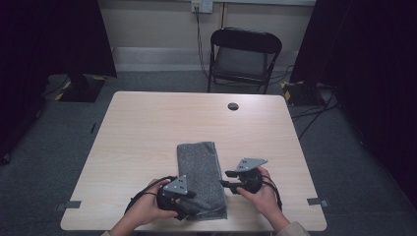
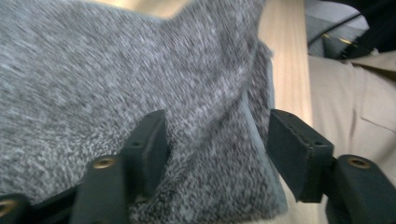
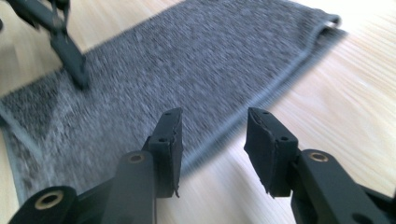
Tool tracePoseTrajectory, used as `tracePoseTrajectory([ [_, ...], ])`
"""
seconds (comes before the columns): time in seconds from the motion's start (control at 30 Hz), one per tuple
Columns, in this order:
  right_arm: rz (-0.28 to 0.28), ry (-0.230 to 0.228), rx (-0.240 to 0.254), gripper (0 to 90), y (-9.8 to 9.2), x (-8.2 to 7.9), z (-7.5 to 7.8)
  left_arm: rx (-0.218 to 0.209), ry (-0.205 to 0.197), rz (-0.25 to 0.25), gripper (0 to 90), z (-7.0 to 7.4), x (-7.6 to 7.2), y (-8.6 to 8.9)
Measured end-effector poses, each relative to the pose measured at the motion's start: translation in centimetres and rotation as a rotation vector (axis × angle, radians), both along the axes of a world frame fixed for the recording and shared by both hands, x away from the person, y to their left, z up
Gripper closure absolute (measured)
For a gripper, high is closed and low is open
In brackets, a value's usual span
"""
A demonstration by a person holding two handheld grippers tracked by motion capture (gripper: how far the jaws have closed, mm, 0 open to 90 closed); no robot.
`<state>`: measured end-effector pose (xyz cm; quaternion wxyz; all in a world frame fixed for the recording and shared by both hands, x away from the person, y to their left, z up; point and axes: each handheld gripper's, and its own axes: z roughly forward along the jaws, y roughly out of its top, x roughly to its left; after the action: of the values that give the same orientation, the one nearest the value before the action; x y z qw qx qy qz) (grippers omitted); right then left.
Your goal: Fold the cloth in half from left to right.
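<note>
A grey folded towel (image 1: pixel 198 167) lies lengthwise on the wooden table (image 1: pixel 142 128), near its front edge. My left gripper (image 1: pixel 192 209) sits at the towel's near left corner. In the left gripper view its jaws (image 2: pixel 217 135) stand open, with a raised fold of the towel (image 2: pixel 116 79) between them and the pads apart from it. My right gripper (image 1: pixel 227 185) is beside the towel's right edge and points left at it. In the right gripper view the open jaws (image 3: pixel 215 140) straddle the hemmed edge of the towel (image 3: pixel 196 70), with nothing pinched. The left gripper's fingers (image 3: pixel 70 51) touch the cloth farther off.
A round cable hole (image 1: pixel 233 106) is in the table's far side. A black folding chair (image 1: pixel 244 56) stands behind the table. Dark curtains hang at both sides, and cables run on the floor at the right. A beige sleeve (image 2: pixel 355 93) is close to the left gripper.
</note>
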<state>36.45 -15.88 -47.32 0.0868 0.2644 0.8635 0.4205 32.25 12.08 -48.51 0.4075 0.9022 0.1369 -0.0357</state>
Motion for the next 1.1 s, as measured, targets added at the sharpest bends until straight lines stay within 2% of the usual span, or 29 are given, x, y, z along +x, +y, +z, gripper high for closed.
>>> tracePoseTrajectory([
  [0.07, 0.013, -0.004, -0.006, 56.4, 0.8, 0.0, -0.2, 0.022, -0.008, -0.020, 42.2, -0.4, 0.0, 0.0],
  [0.2, 0.037, -0.019, -0.044, 56.8, 2.3, 0.3, -0.9, 0.021, -0.044, -0.019, 45.7, -0.5, 0.5, 0.2],
  [0.33, 0.029, -0.033, -0.085, 56.6, 3.1, 1.1, -1.7, 0.017, -0.064, 0.023, 44.9, -0.7, 2.3, 0.9],
  [0.4, -0.002, -0.038, -0.088, 56.7, 3.3, 1.7, -2.0, 0.014, -0.073, 0.051, 42.7, -0.7, 3.4, 1.0],
  [0.43, -0.020, -0.041, -0.080, 56.8, 3.3, 2.0, -2.1, 0.005, -0.057, 0.068, 42.6, -0.7, 3.8, 1.0],
  [0.47, -0.031, -0.037, -0.074, 57.1, 3.3, 2.3, -2.2, 0.014, -0.049, 0.069, 42.3, -0.5, 4.1, 1.1],
  [0.5, -0.038, -0.036, -0.072, 57.5, 3.3, 2.4, -2.2, 0.002, -0.045, 0.077, 41.1, -0.2, 4.0, 1.2],
  [0.57, -0.042, -0.043, -0.082, 57.6, 3.5, 2.4, -2.2, -0.015, -0.037, 0.060, 42.6, 0.3, 3.4, 1.4],
  [0.6, -0.044, -0.046, -0.084, 57.6, 3.5, 2.4, -2.2, -0.016, -0.028, 0.048, 43.7, 0.4, 2.9, 1.4],
  [0.7, -0.049, -0.047, -0.078, 57.6, 3.5, 2.4, -2.2, -0.009, -0.042, 0.003, 46.7, 0.4, 1.6, 1.7],
  [0.8, -0.059, -0.049, -0.075, 57.6, 3.5, 2.3, -2.3, -0.017, -0.023, 0.012, 49.9, 0.3, 1.0, 2.0],
  [0.93, -0.072, -0.067, -0.093, 57.7, 3.6, 1.9, -2.2, -0.059, -0.039, 0.026, 49.6, 1.3, 0.4, 2.2],
  [1.0, -0.075, -0.066, -0.092, 57.7, 3.6, 1.8, -2.2, -0.050, -0.039, 0.022, 51.3, 1.4, 0.0, 2.1],
  [1.07, -0.081, -0.059, -0.089, 57.6, 3.6, 1.8, -2.2, -0.048, -0.022, 0.005, 53.1, 0.9, -0.3, 1.8],
  [1.1, -0.084, -0.059, -0.090, 57.7, 3.6, 1.8, -2.2, -0.032, -0.016, 0.003, 53.6, 0.6, -0.3, 1.8],
])
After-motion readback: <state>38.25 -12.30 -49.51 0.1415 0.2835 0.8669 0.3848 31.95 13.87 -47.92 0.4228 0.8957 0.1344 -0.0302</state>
